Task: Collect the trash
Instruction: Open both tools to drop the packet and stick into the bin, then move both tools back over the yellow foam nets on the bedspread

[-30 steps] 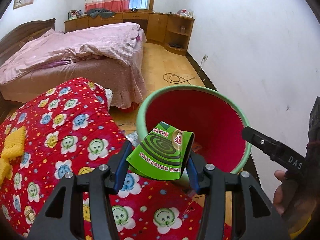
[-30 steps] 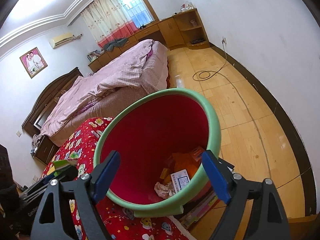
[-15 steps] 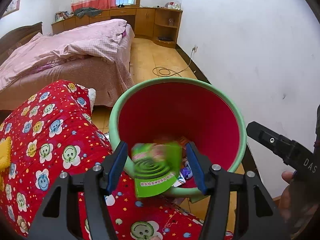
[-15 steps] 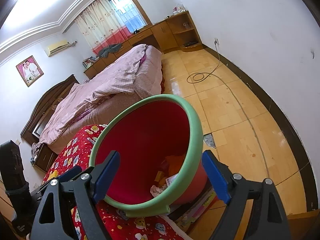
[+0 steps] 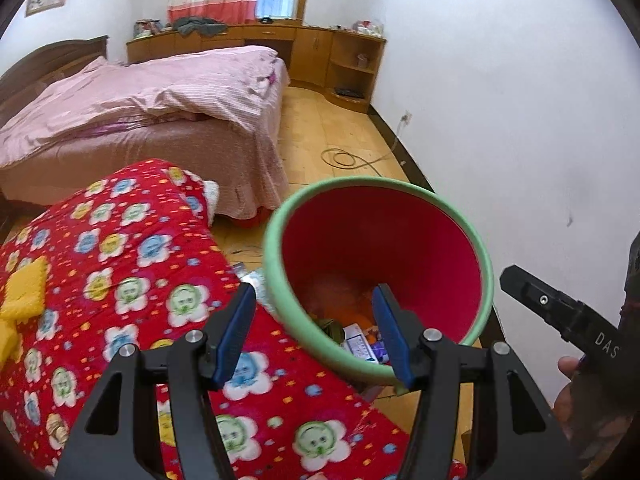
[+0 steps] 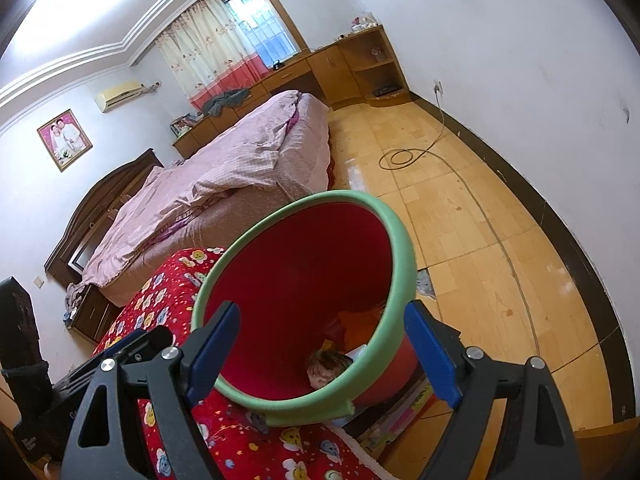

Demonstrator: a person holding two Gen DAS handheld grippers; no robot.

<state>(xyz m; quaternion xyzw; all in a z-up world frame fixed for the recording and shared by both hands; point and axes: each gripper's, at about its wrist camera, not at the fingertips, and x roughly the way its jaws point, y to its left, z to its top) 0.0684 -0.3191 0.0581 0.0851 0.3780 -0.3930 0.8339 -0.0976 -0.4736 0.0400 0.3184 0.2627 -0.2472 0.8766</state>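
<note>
The green wrapper [image 5: 330, 327] lies in the bin [image 5: 276, 264], beyond the left gripper [image 5: 314, 330], fingers spread and empty; the right gripper [image 6: 320, 354], fingers spread wide, straddles the bin's rim

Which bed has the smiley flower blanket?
The near bed with the red flower-face quilt, beside the green-rimmed red bin. The far bed's cover is plain pink.

Bright daylight from window [image 6: 260, 36], slight motion blur, fisheye-warped edges w/ dark corners.
</note>
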